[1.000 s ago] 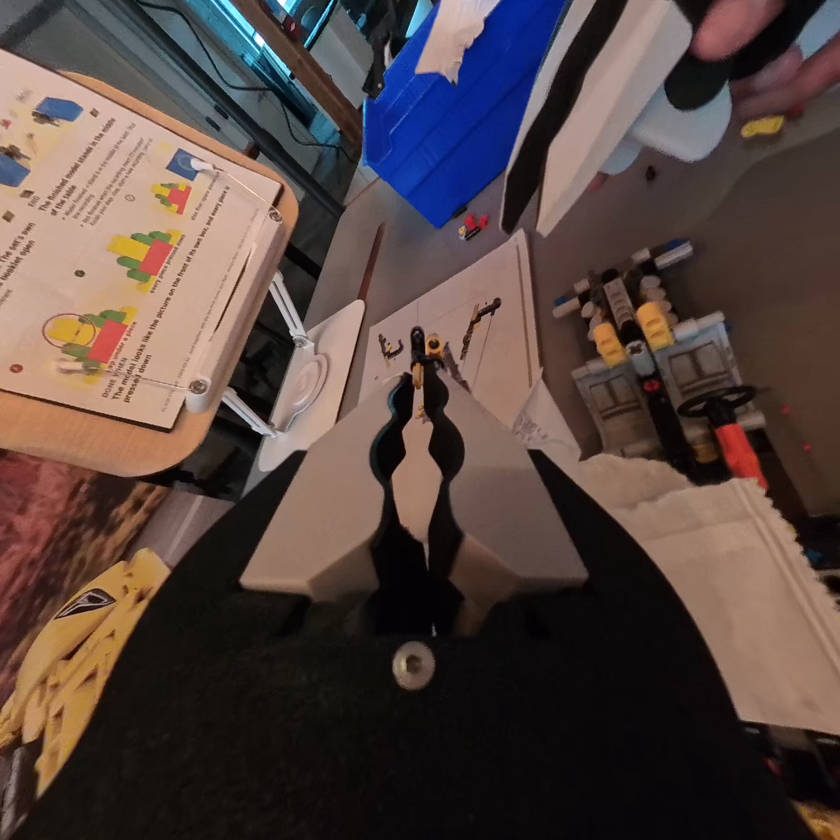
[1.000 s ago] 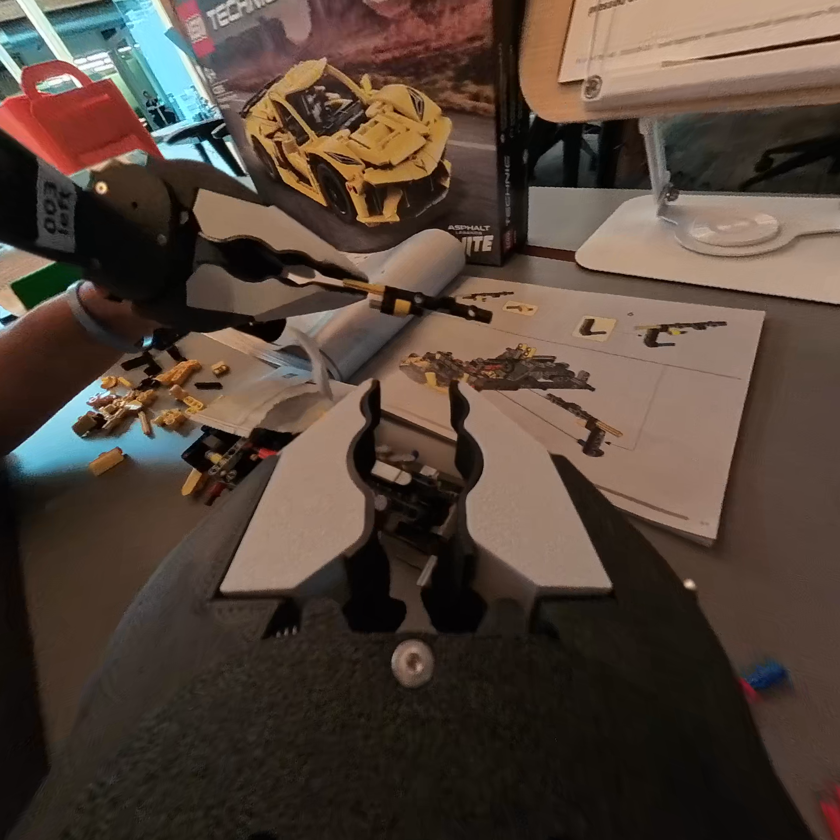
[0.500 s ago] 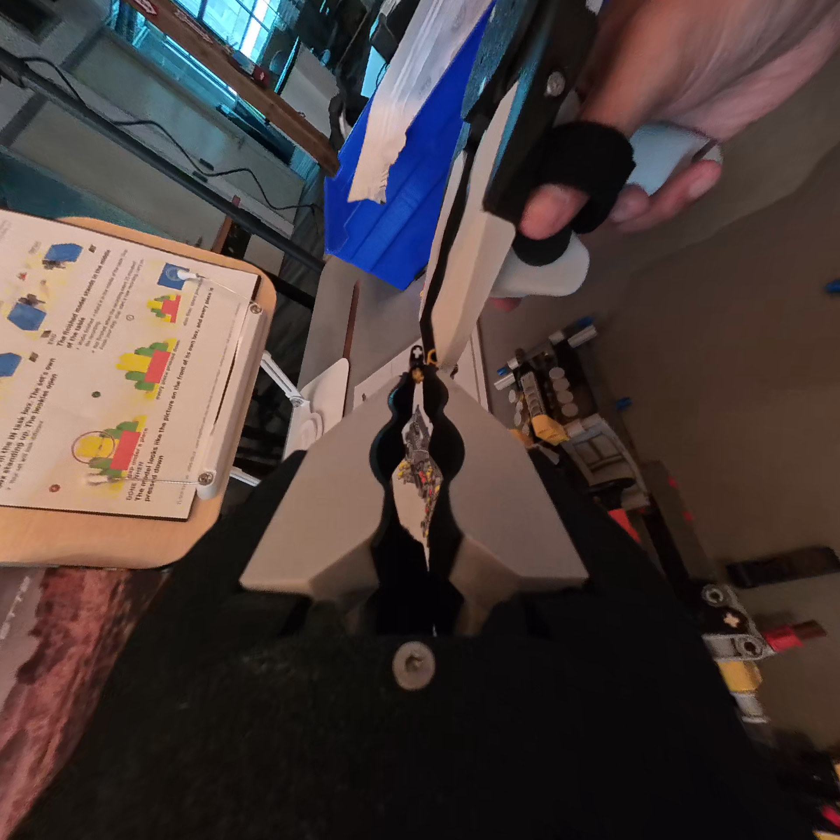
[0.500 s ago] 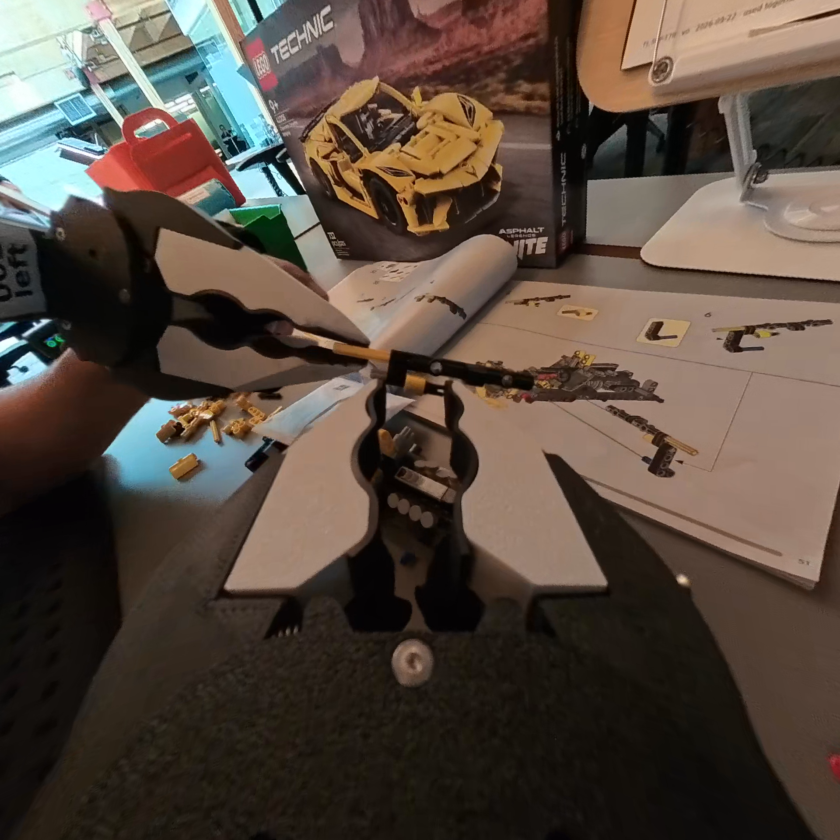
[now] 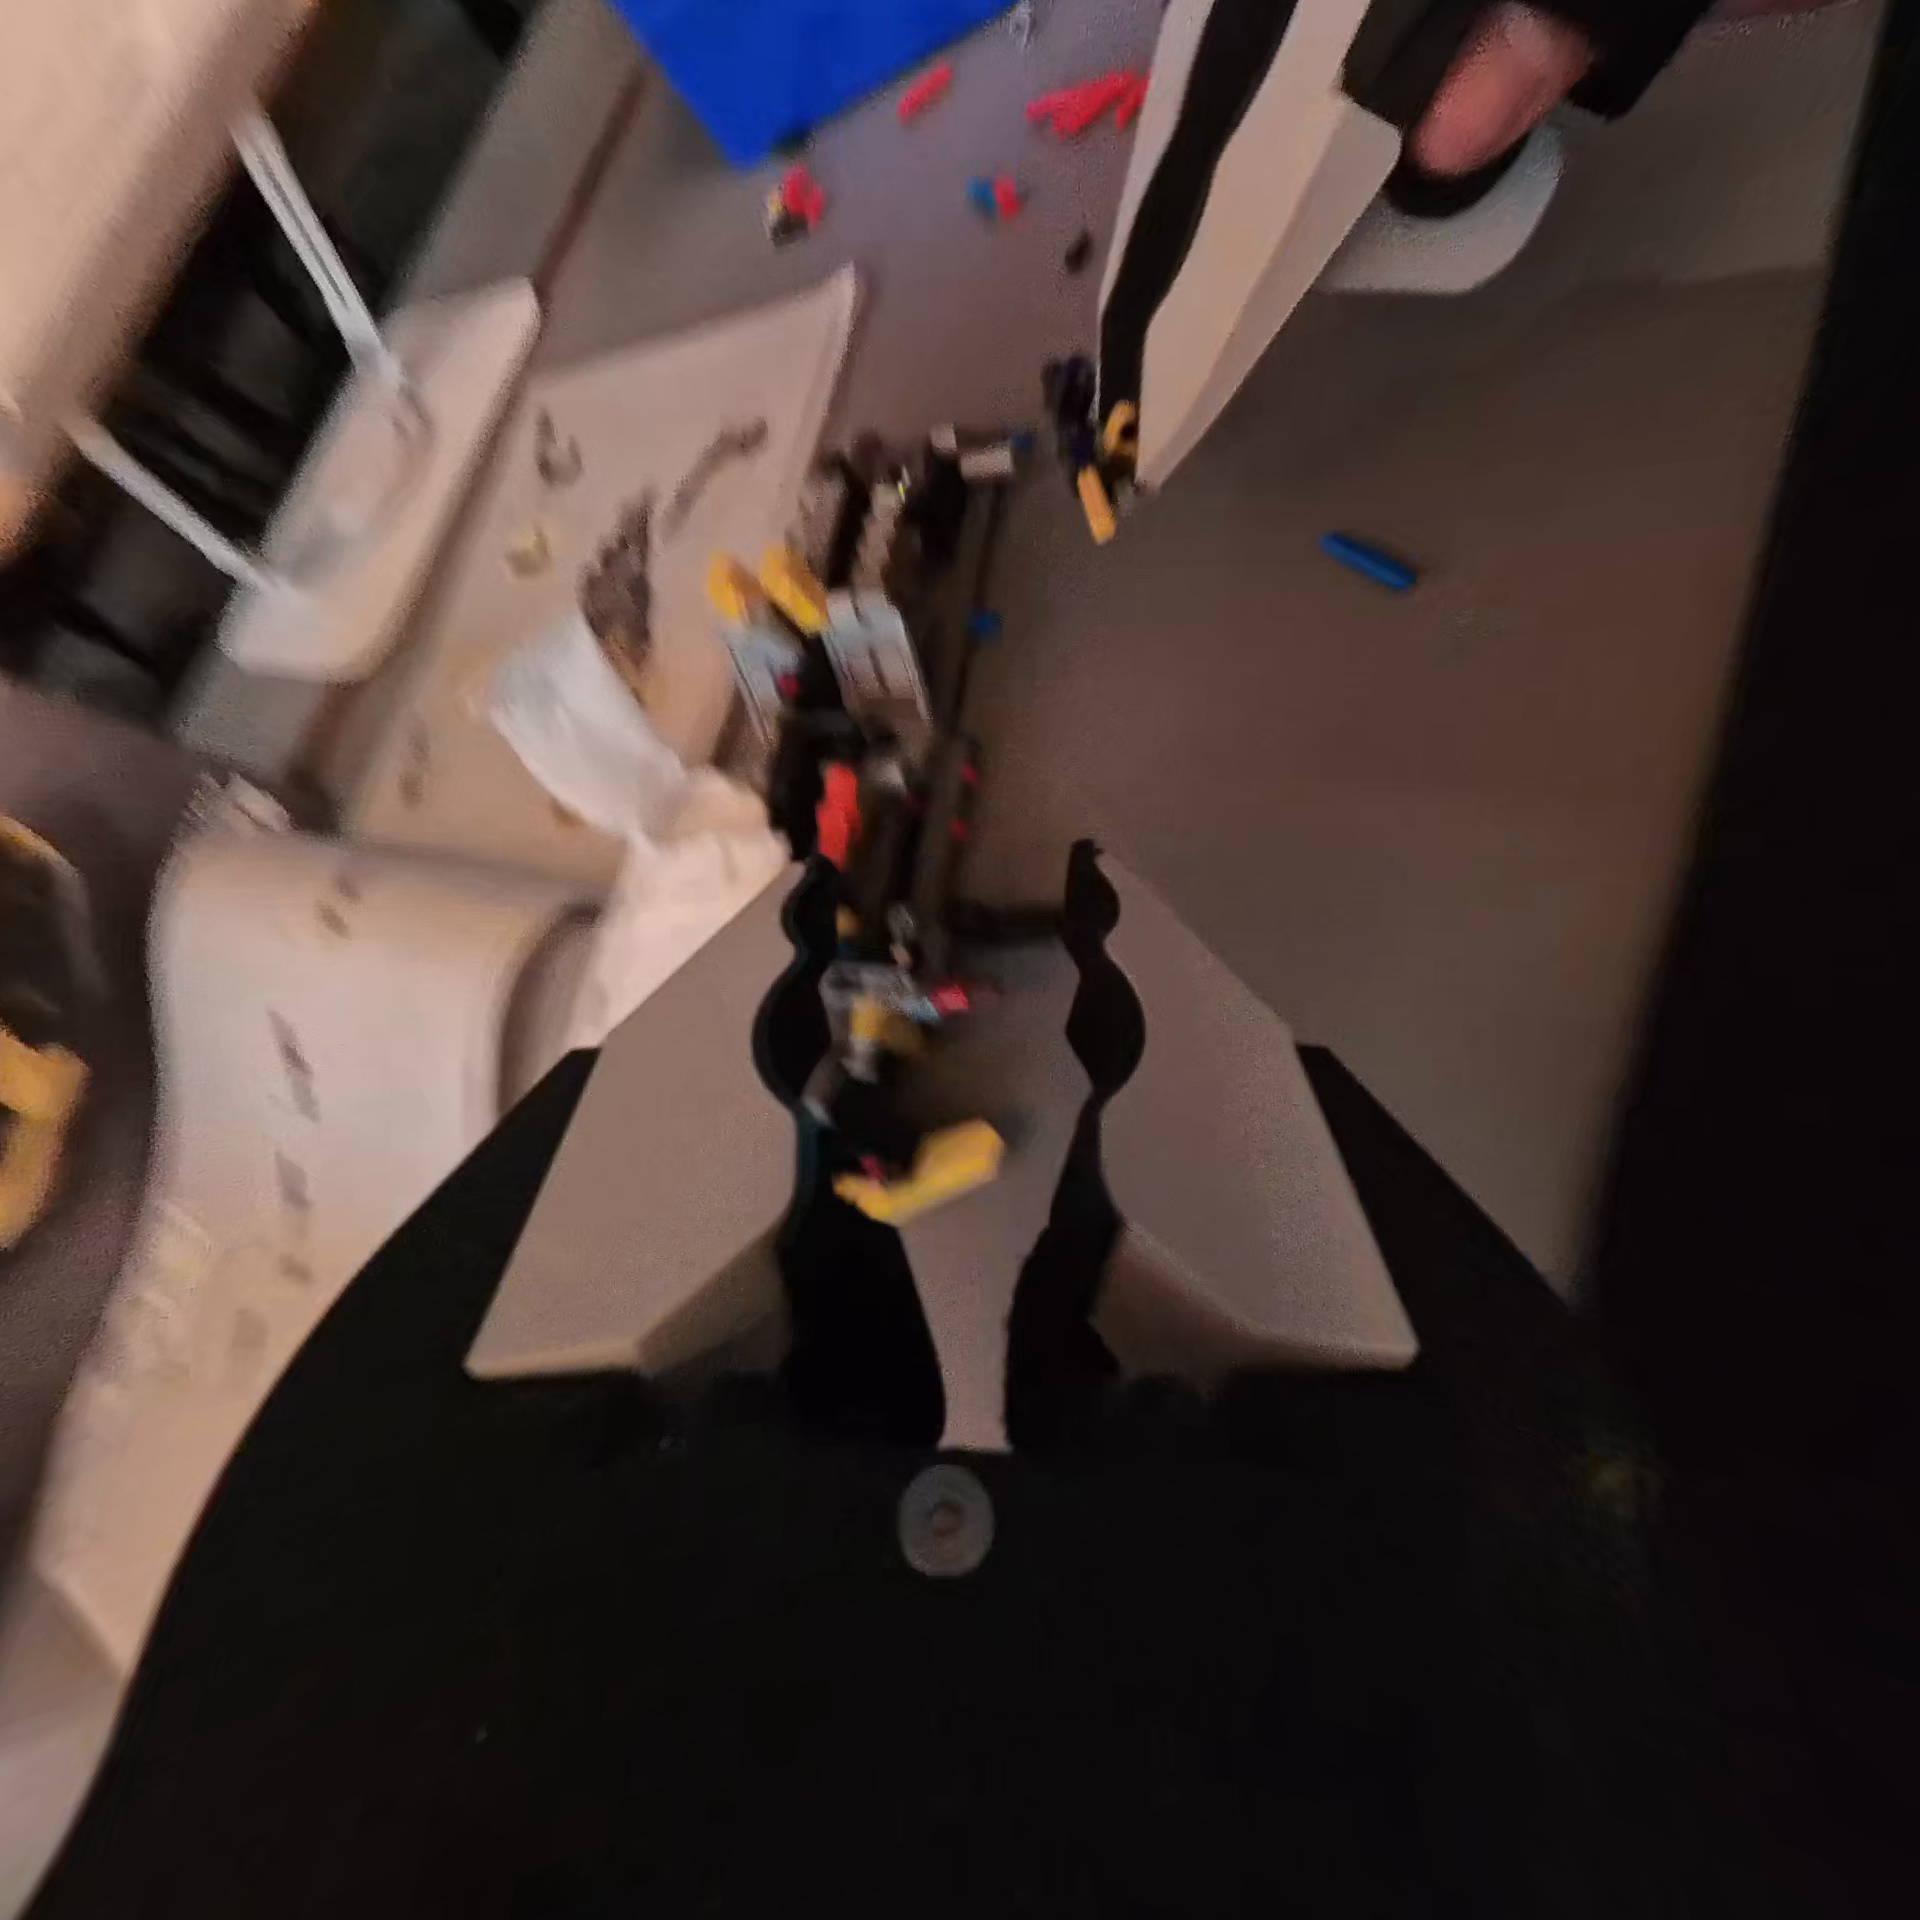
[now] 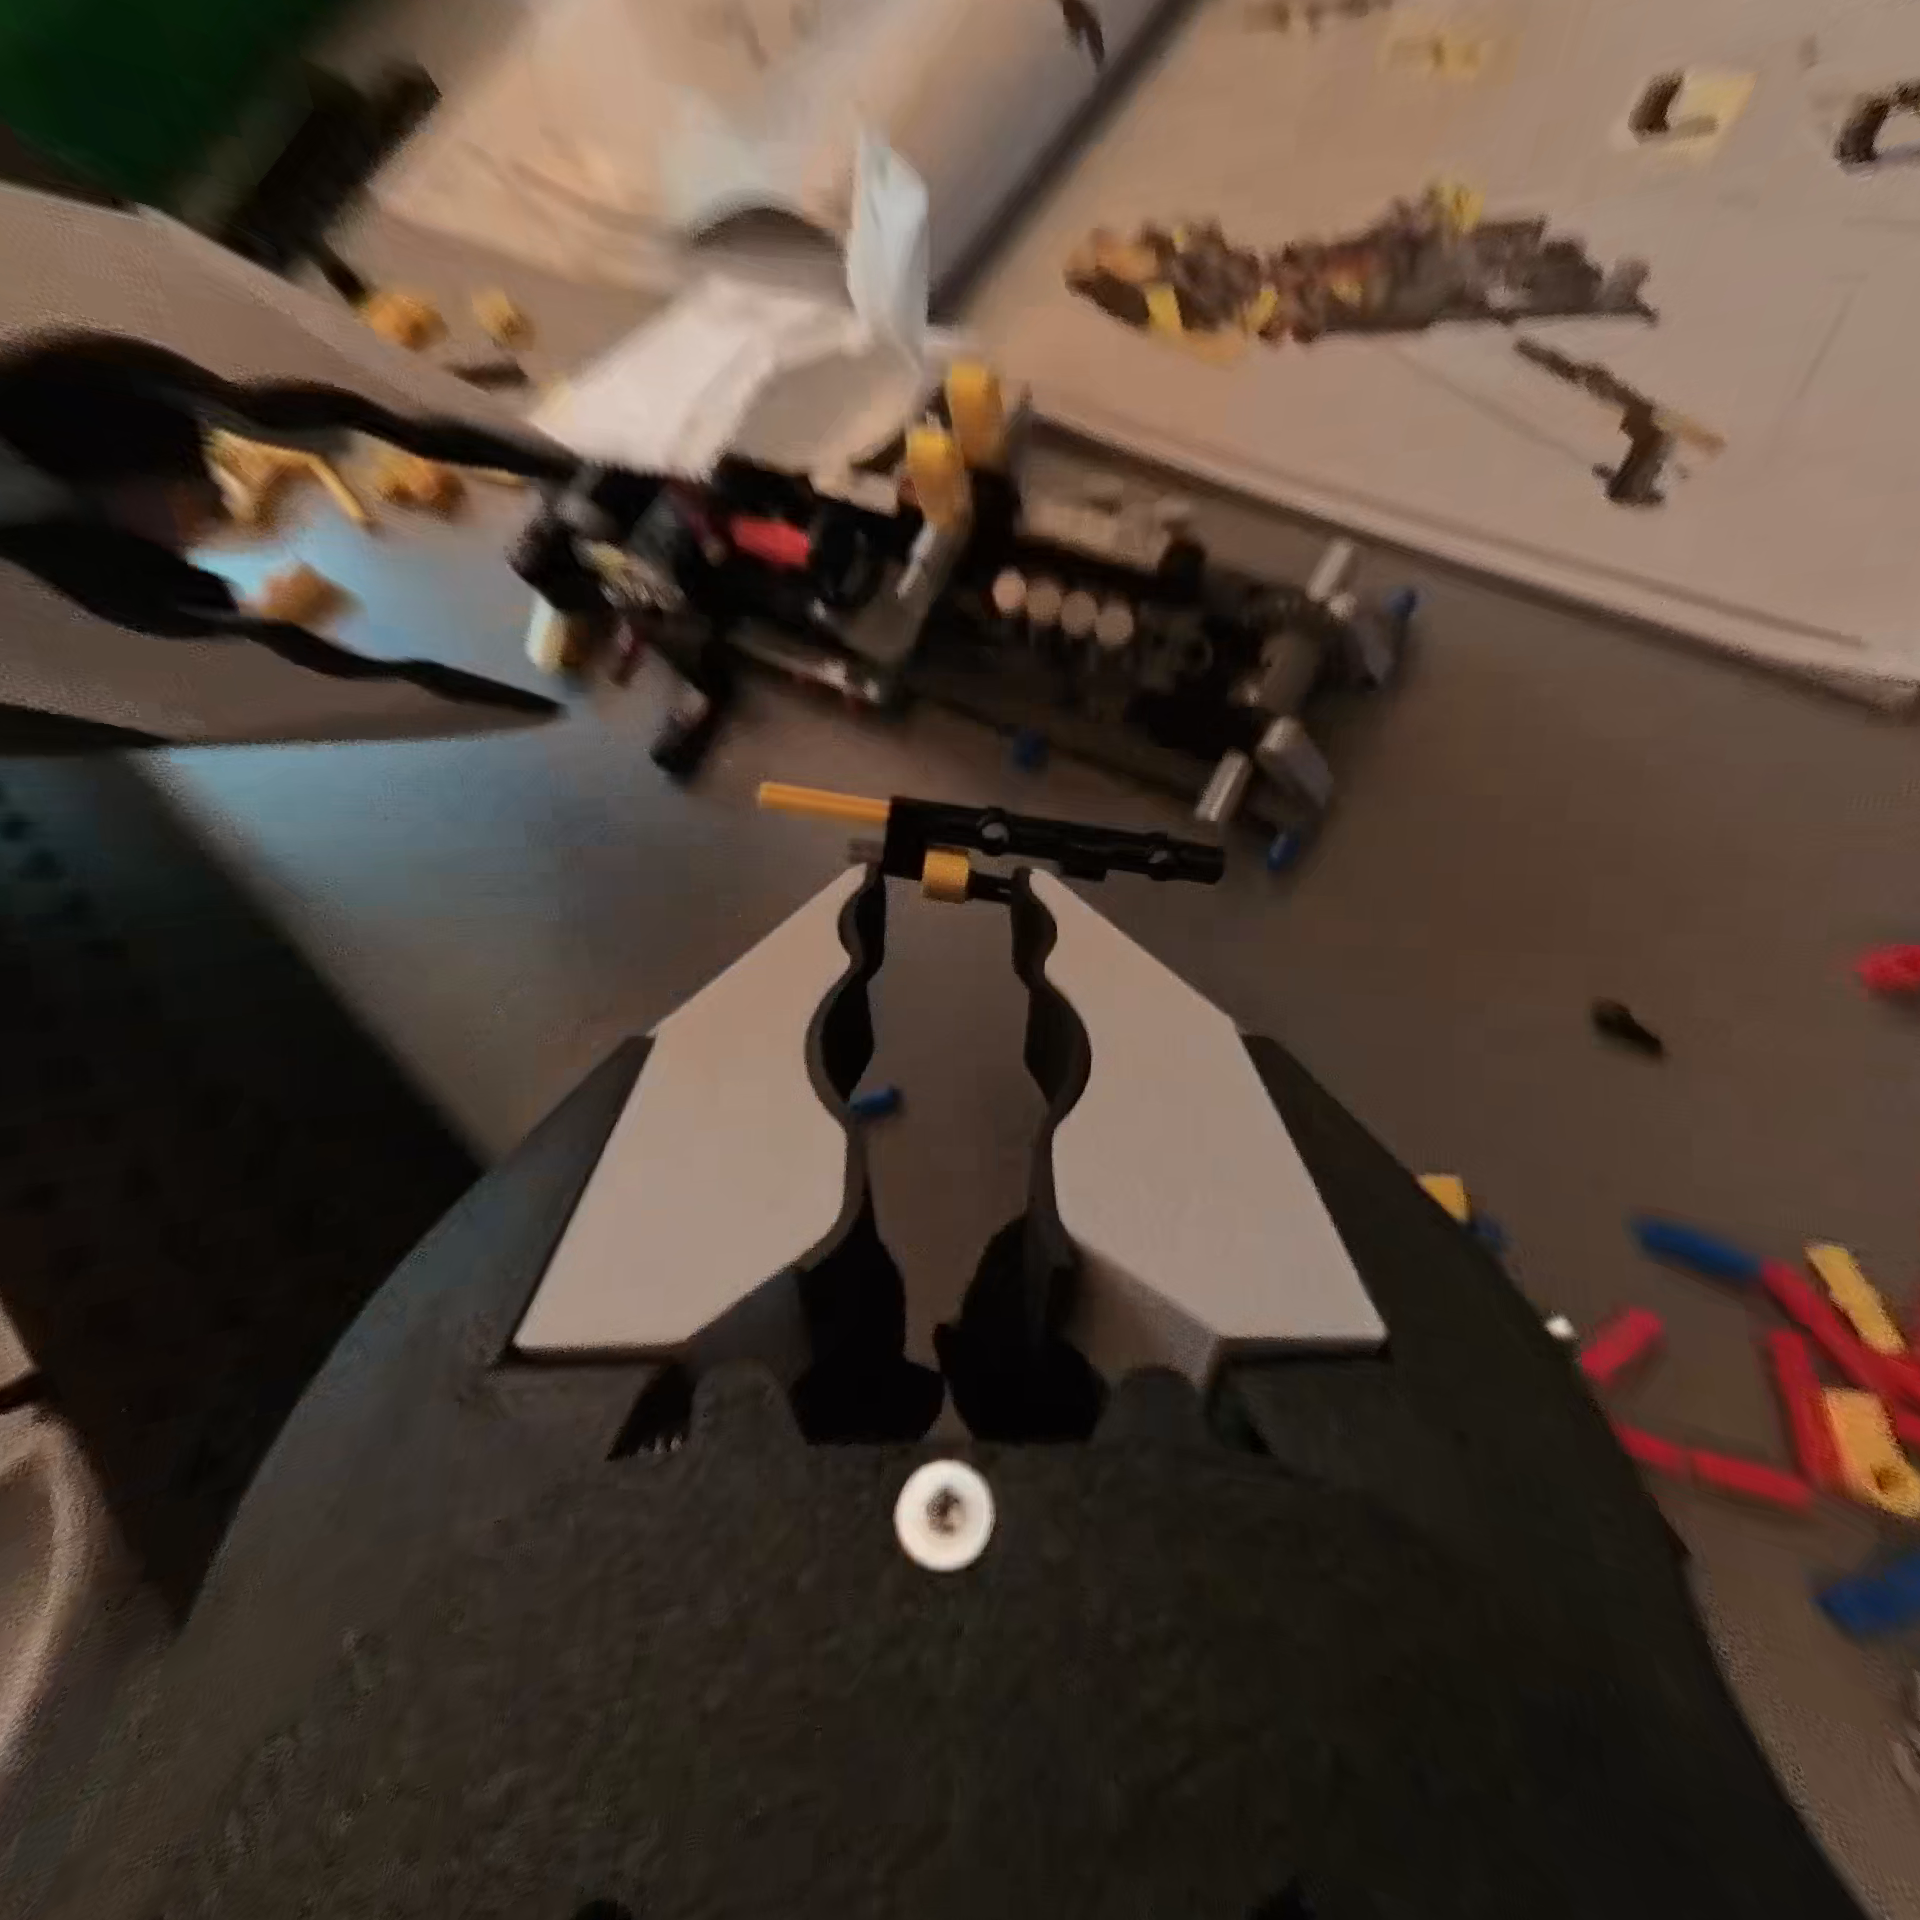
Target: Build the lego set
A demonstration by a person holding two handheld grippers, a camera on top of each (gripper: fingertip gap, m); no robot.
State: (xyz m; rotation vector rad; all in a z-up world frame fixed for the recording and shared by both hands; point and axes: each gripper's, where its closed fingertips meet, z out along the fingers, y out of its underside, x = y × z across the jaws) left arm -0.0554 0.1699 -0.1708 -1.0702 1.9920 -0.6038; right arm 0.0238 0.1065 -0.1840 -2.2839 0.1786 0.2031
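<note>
Right gripper (image 6: 948, 883): tips pinching a small black-and-yellow lego piece (image 6: 1023, 840) held above the grey table (image 6: 1455, 935), just in front of the part-built chassis (image 6: 1039, 613). Left gripper (image 5: 940, 883): jaws spread, nothing between them, poised over the chassis's near end. Also present: open manual (image 6: 1507, 343), loose red, blue and yellow parts (image 6: 1787, 1340) at right; both views blurred.

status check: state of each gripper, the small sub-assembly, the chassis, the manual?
right gripper: shut on the black-and-yellow sub-assembly, held at the jaw tips above the table.
left gripper: open, empty, hovering over the chassis.
partly built chassis: resting on the table, beside the manual.
instruction manual: lying open.
loose red, blue and yellow pieces: scattered on the table.
</note>
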